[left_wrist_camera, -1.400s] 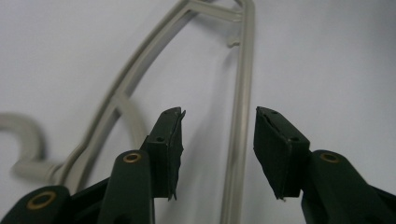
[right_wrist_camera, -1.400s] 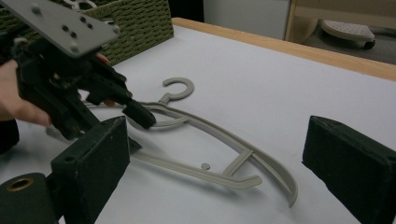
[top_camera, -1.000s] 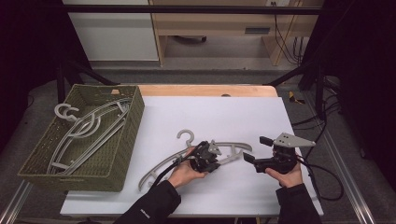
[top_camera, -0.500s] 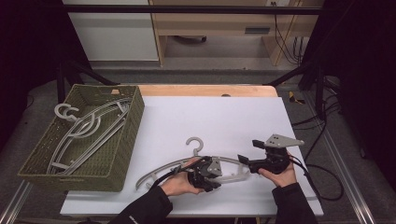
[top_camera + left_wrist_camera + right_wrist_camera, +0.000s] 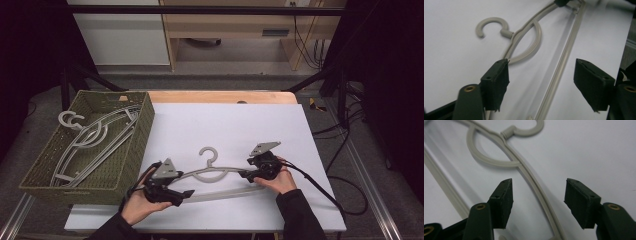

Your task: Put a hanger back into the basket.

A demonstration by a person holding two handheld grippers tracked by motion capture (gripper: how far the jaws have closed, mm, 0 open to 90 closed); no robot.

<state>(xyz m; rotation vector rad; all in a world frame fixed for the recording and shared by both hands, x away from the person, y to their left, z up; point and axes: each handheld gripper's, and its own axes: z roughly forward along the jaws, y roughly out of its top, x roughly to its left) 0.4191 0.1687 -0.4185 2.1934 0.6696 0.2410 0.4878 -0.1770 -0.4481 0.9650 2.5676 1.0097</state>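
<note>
A grey plastic hanger (image 5: 220, 171) lies flat on the white table (image 5: 225, 125), hook (image 5: 209, 152) pointing away from me. My left gripper (image 5: 188, 195) sits at its left end. Its jaws have just been opening and now stand apart, with the hanger's bottom bar (image 5: 560, 72) between them and untouched. My right gripper (image 5: 245, 175) is at the hanger's right shoulder. Its jaws have just been closing, and the hanger's arm (image 5: 534, 185) runs between the pads (image 5: 504, 202) with a gap on each side.
A green woven basket (image 5: 146, 125) stands at the table's left edge and holds several more grey hangers (image 5: 95, 137). A black cable (image 5: 320, 192) trails from the right gripper over the table's right side. A wooden strip (image 5: 220, 96) borders the far edge.
The left gripper let go of the hanger and slid left along it toward the front edge. The right gripper came down and left onto the hanger's right shoulder. The hanger swung level.
</note>
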